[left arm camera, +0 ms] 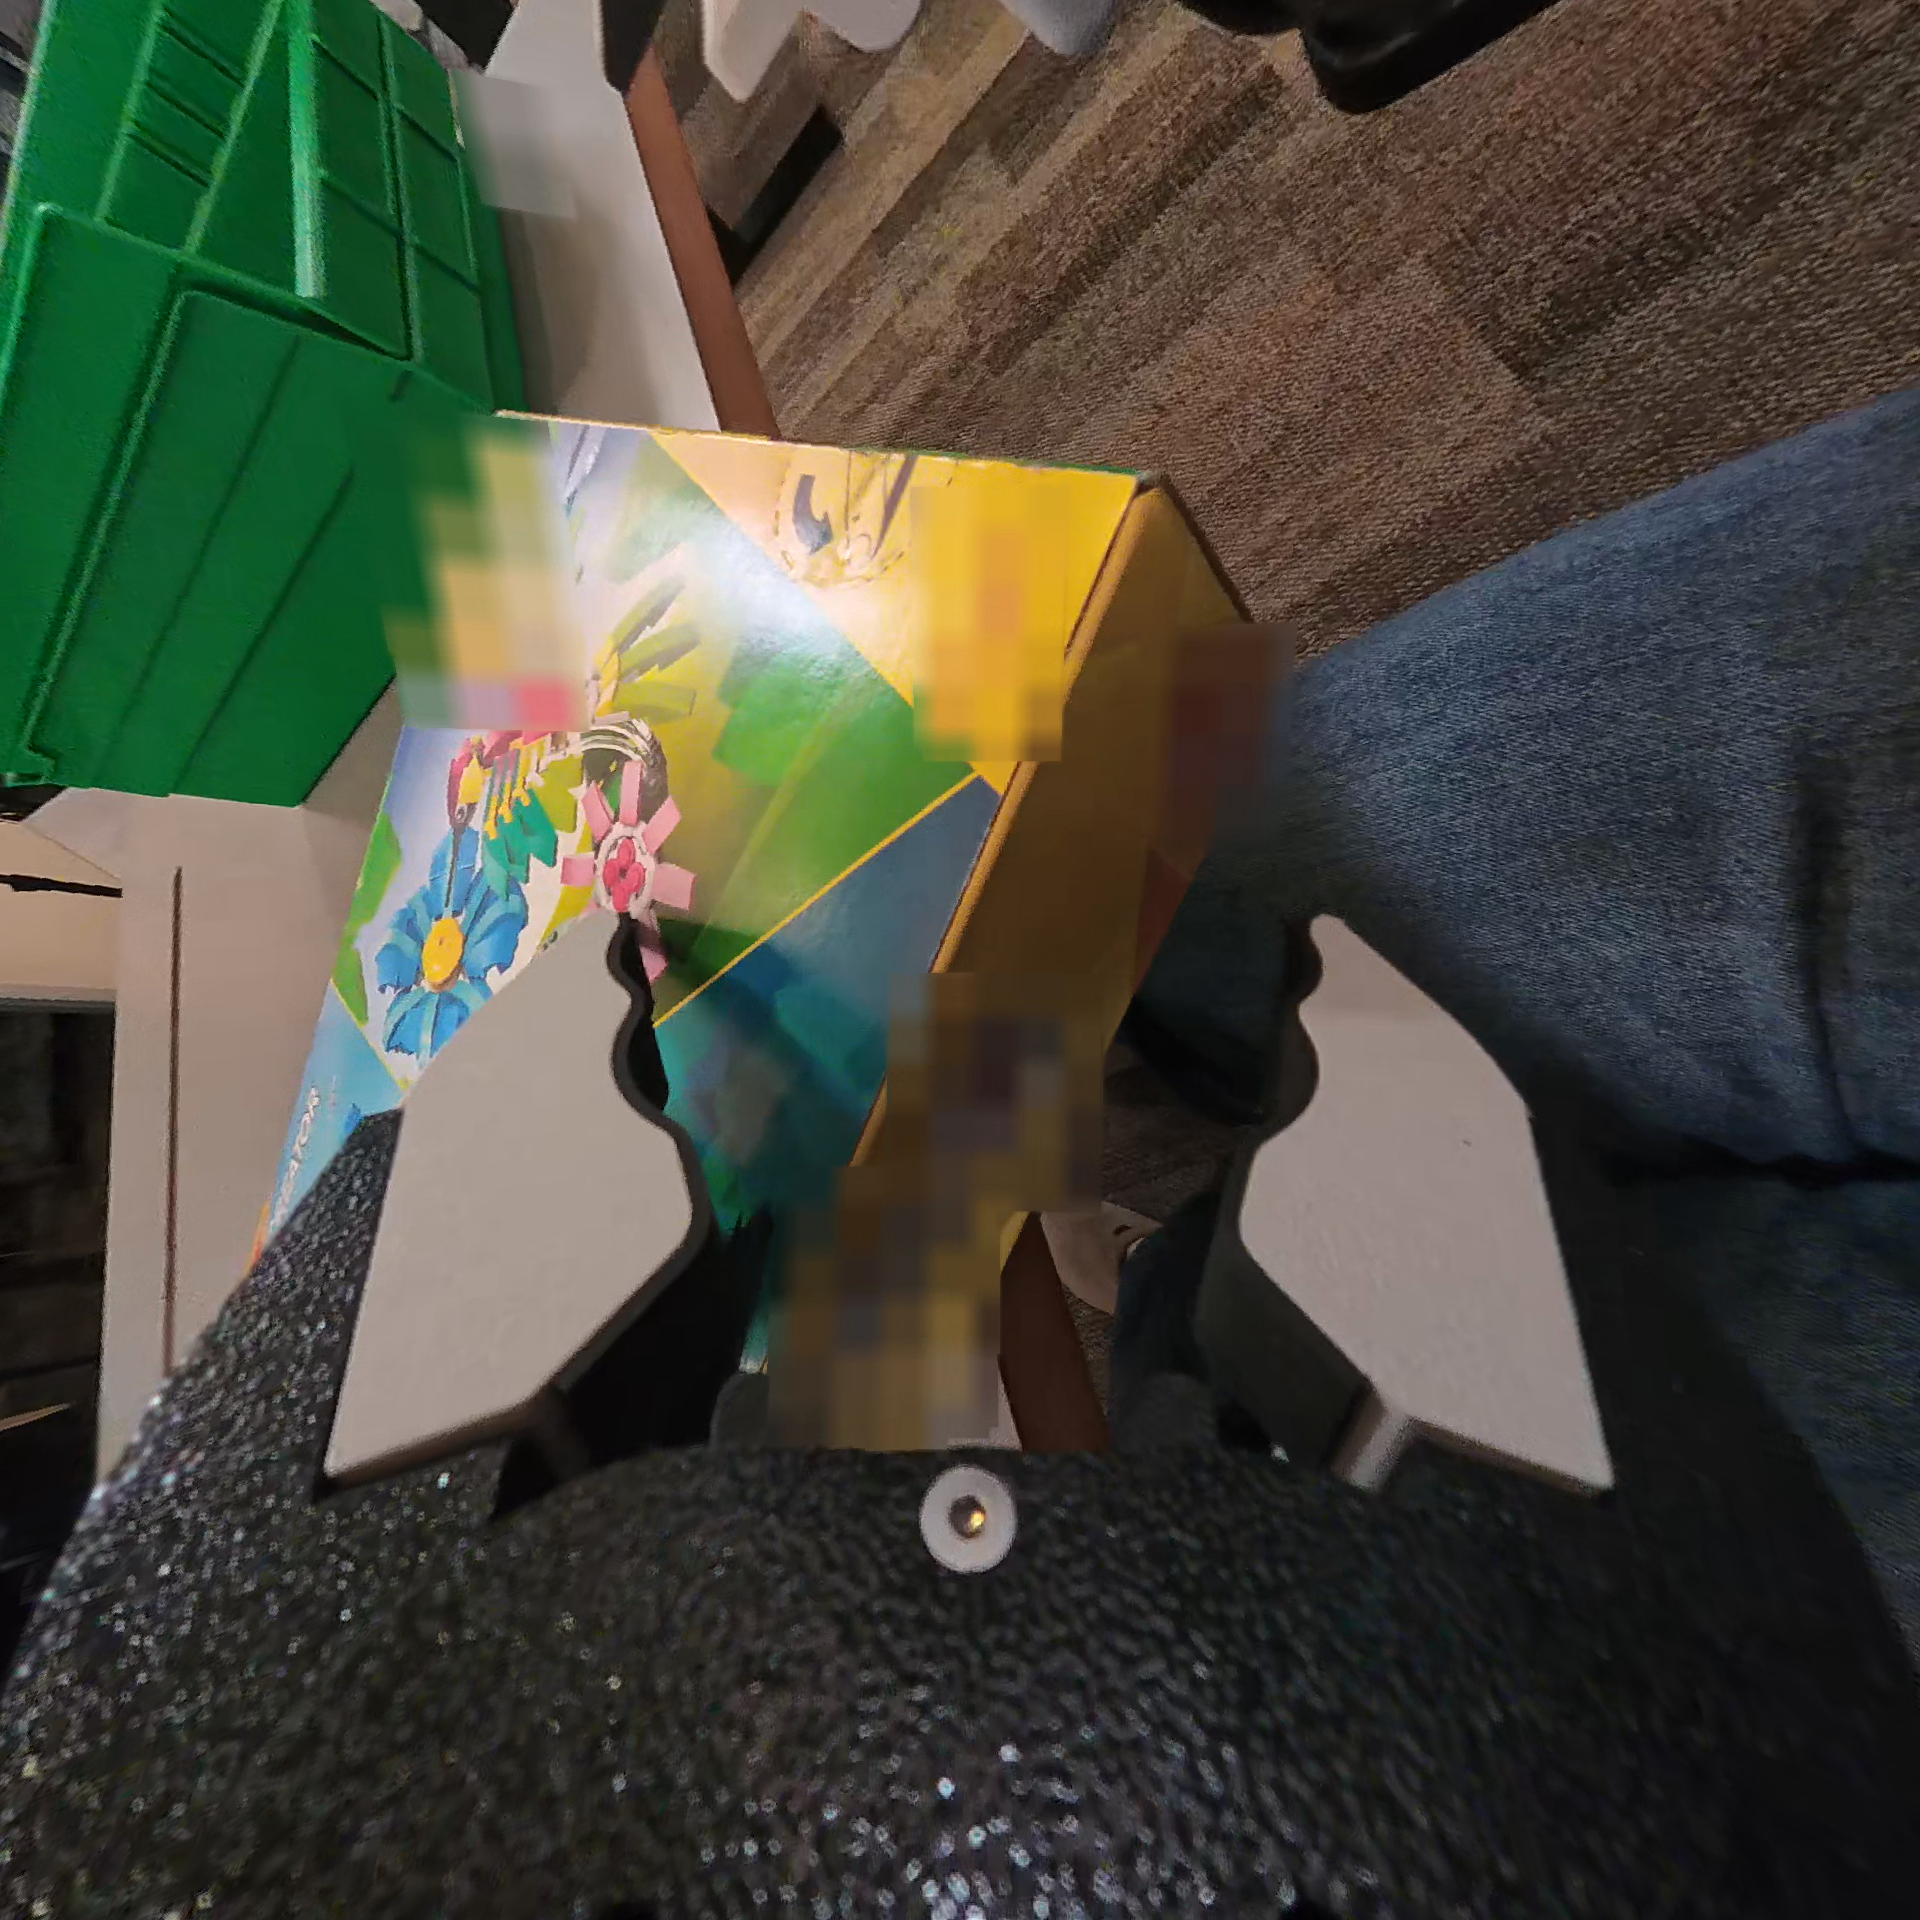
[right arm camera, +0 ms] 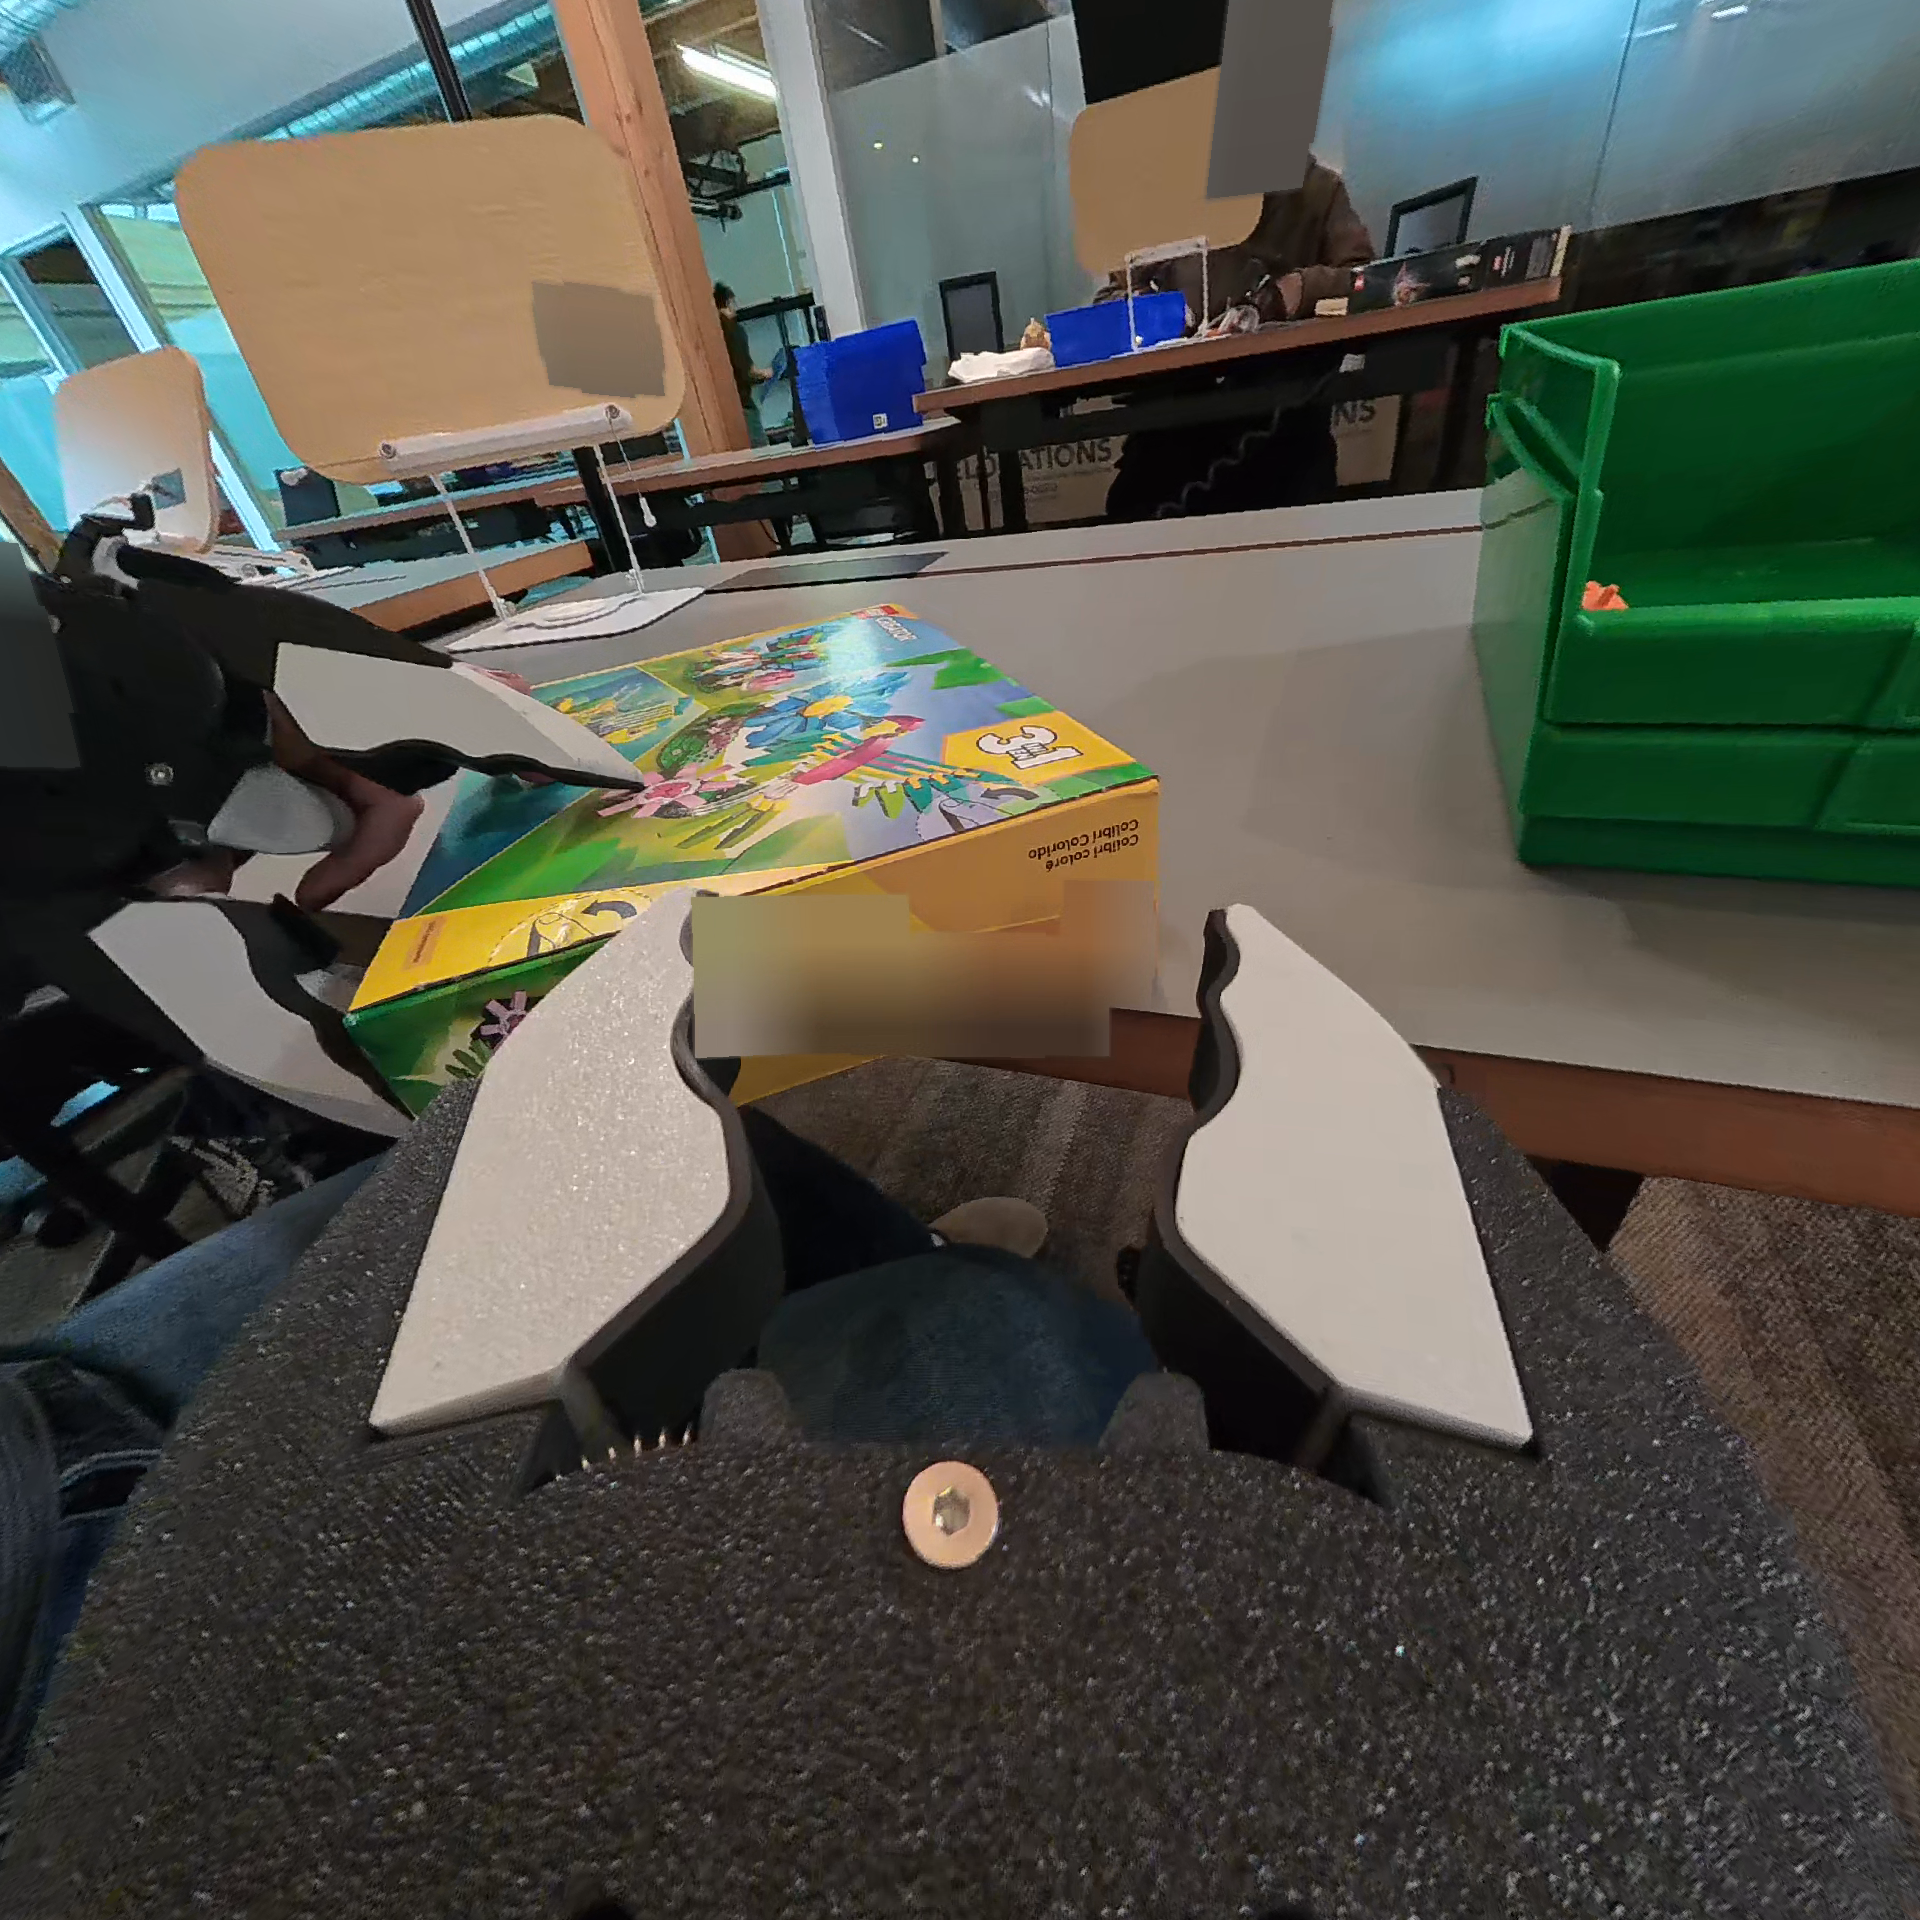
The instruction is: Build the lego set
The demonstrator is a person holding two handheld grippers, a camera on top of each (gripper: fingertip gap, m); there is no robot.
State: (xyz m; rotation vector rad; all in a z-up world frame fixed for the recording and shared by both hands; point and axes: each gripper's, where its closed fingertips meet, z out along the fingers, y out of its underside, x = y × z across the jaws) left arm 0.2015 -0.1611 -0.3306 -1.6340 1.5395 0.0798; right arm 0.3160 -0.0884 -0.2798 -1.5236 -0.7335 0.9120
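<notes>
The lego box [left arm camera: 831,675], colourful with flowers on its top face, lies on the grey table [right arm camera: 1299,779], one corner hanging over the near edge. My left gripper [left arm camera: 966,935] is open and straddles that corner. Its upper finger [left arm camera: 540,1195] rests on the top face and its lower finger [left arm camera: 1403,1195] is below the box, with a gap. The right wrist view shows the box [right arm camera: 831,769] and the left gripper [right arm camera: 494,925] at the left. My right gripper [right arm camera: 945,935] is open and empty, just before the box's yellow side, below table height.
Stacked green bins [right arm camera: 1714,623] stand on the table right of the box, with a small orange piece [right arm camera: 1603,595] inside; they also show in the left wrist view [left arm camera: 208,416]. A person's leg in jeans [left arm camera: 1558,779] is under the grippers. A panel on a stand [right arm camera: 416,301] is behind.
</notes>
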